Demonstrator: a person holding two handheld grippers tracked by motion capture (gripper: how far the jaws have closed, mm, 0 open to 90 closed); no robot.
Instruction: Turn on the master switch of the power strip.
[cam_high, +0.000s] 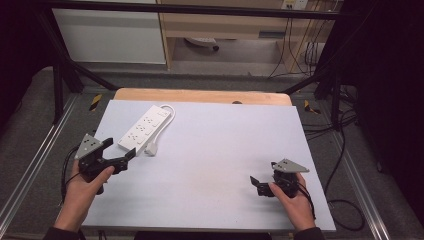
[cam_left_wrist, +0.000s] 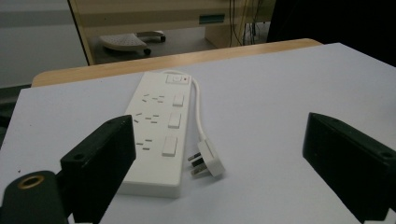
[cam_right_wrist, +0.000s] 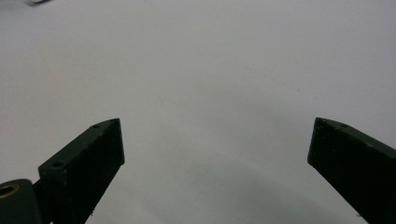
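A white power strip (cam_high: 144, 128) lies slanted on the left part of the pale mat (cam_high: 215, 150); its cord (cam_high: 170, 113) loops back to a white plug (cam_high: 151, 148) lying beside its near end. My left gripper (cam_high: 120, 148) is open just short of that near end, nothing between its jaws. In the left gripper view the power strip (cam_left_wrist: 159, 126) and the plug (cam_left_wrist: 208, 161) lie ahead of the open left gripper (cam_left_wrist: 219, 120). My right gripper (cam_high: 264, 173) is open over bare mat at the front right, and the right gripper (cam_right_wrist: 217, 123) holds nothing.
The mat covers a wooden table whose far edge (cam_high: 200, 95) shows beyond it. A black frame (cam_high: 60, 85) stands around the table. Cables (cam_high: 345, 205) trail on the floor at the right. A wooden cabinet (cam_high: 220, 30) stands behind.
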